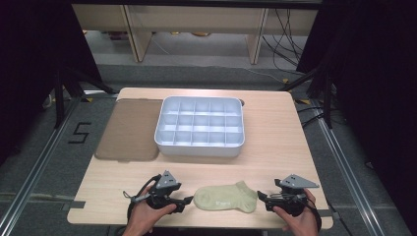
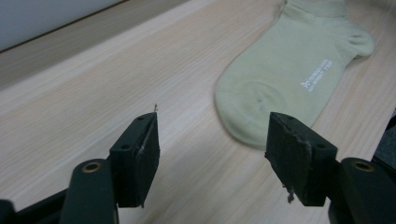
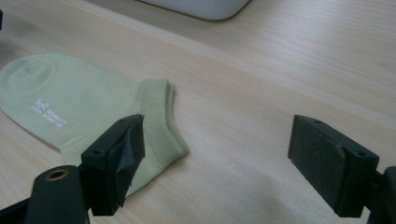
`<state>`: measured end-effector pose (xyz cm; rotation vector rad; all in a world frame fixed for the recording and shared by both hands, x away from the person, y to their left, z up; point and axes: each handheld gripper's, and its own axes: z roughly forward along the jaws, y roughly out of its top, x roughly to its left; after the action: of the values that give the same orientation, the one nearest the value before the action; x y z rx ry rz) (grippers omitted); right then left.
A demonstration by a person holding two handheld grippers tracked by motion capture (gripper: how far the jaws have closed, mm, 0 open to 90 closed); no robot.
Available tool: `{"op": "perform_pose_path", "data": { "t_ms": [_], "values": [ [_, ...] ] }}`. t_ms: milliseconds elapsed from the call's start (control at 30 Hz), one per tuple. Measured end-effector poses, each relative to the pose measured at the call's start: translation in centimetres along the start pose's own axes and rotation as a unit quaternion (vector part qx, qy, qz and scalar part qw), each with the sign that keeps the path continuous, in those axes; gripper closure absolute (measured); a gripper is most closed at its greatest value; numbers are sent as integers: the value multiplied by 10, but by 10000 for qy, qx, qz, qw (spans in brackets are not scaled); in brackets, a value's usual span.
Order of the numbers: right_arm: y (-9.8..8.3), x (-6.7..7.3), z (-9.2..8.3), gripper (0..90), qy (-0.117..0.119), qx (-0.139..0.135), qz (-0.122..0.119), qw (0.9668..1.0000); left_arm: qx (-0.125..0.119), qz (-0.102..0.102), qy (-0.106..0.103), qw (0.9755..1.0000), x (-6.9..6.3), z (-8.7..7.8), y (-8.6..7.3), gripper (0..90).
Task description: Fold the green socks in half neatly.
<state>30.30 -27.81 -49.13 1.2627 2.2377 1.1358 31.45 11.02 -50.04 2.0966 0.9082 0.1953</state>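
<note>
Sock (image 1: 226,197), flat on surface (image 1: 275,142), long axis spanning left gripper (image 1: 185,202) and right gripper (image 1: 262,198); both fingers open, empty.

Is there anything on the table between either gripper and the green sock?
Nothing visible. The sock lies flat on bare table between the left gripper and right gripper, both open. The divided tray sits farther back.

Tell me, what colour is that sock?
Pale green sock with small white lettering; clearest in the left gripper view.
</note>
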Motion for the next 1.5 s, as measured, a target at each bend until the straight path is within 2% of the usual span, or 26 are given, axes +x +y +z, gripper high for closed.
{"op": "perform_pose_path", "data": {
  "t_ms": [33,167,233,267,367,400,500,533,600,633,700,867,933,967,1000,1033,1067,1100,1133,1200,1300,1333,1367,1433,1467,1500],
  "values": [
    [0,0,0,197,-7,16,17,10000,60,91,-26,9999,-1,2,2,369],
    [0,0,0,200,27,4,28,10000,133,221,-92,9996,-8,10,5,461],
    [-1,0,0,201,40,20,23,10000,165,219,-126,9995,-10,13,5,498],
    [-1,1,0,201,30,31,64,10000,138,154,-130,9997,-12,16,5,512],
    [0,1,0,204,21,5,2,10000,202,267,-111,9994,-12,18,6,545],
    [0,4,-1,204,38,74,109,9999,210,253,-92,9994,-12,20,6,567],
    [0,4,-1,205,55,76,119,9999,241,296,-127,9992,-13,23,5,611],
    [0,2,0,206,44,52,-30,10000,199,207,-127,9995,-14,24,4,616],
    [0,2,0,207,87,63,-18,9999,232,310,-128,9992,-13,25,3,643],
    [0,2,0,207,75,70,-28,9999,268,294,-122,9991,-14,26,2,659],
    [0,2,0,209,68,59,-39,10000,194,216,-142,9995,-16,28,1,687],
    [1,3,1,212,91,39,-51,9999,253,194,-205,9993,-15,27,2,766],
    [1,3,1,213,99,46,-57,9999,209,278,-220,9992,-14,27,1,803],
    [0,3,1,214,84,41,-98,9999,131,230,-230,9994,-15,27,1,818],
    [0,3,1,216,45,50,-71,10000,186,328,-253,9990,-14,26,1,831],
    [1,5,0,230,78,55,-18,10000,186,304,-277,9990,-13,26,2,839],
    [1,4,0,248,77,31,-130,9999,103,154,-272,9995,-14,26,2,842],
    [1,6,0,257,157,86,30,9998,106,256,-233,9993,-13,25,2,845],
    [1,4,0,257,176,37,-99,9998,121,292,-238,9992,-12,24,2,847],
    [2,5,0,300,208,-37,-162,9996,120,211,-279,9993,-12,23,2,849],
    [3,9,-2,342,277,-61,-68,9996,113,310,-259,9991,-13,21,4,850],
    [4,7,-1,377,277,-119,-215,9993,98,283,-229,9993,-14,21,4,849],
    [5,9,-2,408,275,-86,-183,9994,129,368,-286,9988,-14,20,4,849],
    [6,8,-1,418,314,-89,-238,9992,92,323,-258,9991,-15,20,4,849],
    [6,10,-1,444,323,-62,-204,9993,118,391,-269,9988,-14,19,4,849],
    [8,10,0,478,375,-60,-267,9989,59,312,-272,9991,-14,19,4,849]
  ]
}}
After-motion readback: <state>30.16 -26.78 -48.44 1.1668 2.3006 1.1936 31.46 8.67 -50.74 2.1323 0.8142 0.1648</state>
